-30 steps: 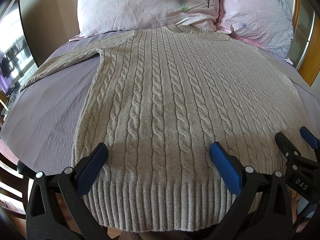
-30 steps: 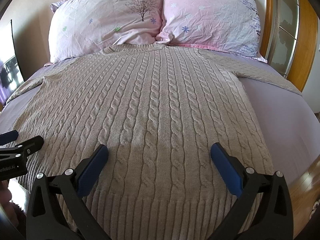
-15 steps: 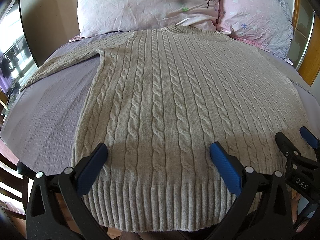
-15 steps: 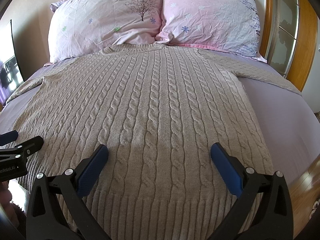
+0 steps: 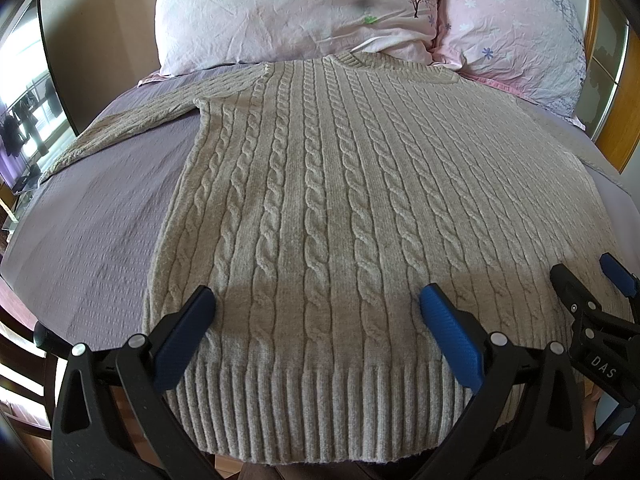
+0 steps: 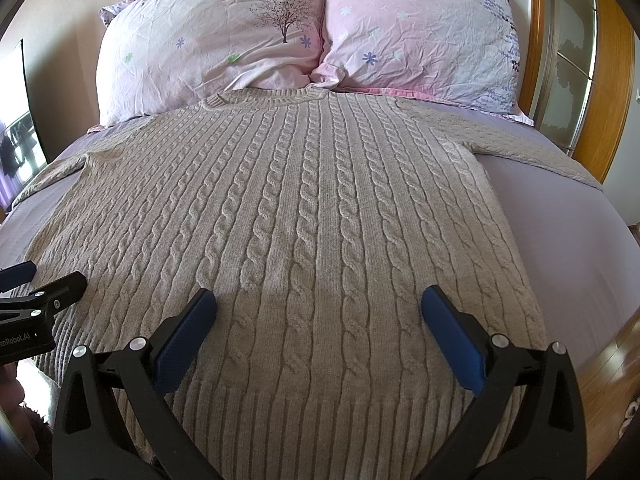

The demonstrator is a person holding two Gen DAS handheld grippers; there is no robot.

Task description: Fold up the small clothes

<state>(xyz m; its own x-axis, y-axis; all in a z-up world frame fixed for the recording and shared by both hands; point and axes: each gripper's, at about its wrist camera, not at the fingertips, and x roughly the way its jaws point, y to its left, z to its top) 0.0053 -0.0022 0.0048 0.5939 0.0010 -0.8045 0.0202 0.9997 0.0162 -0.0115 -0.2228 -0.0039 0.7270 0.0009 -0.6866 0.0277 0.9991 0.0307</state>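
A beige cable-knit sweater (image 5: 328, 184) lies flat and face up on the bed, collar toward the pillows, ribbed hem nearest me, both sleeves spread out sideways. It also fills the right wrist view (image 6: 304, 216). My left gripper (image 5: 316, 300) is open and empty, hovering over the hem's left half. My right gripper (image 6: 318, 300) is open and empty over the hem's right half. Each gripper shows at the edge of the other's view: the right gripper (image 5: 584, 276) and the left gripper (image 6: 44, 276).
The bed has a lilac sheet (image 5: 100, 216). Two pink flowered pillows (image 6: 224, 40) (image 6: 420, 28) lean at the head. A wooden headboard (image 6: 616, 92) runs along the right. A dark screen (image 5: 28, 92) stands left of the bed. Wooden floor (image 6: 624, 336) shows at the right.
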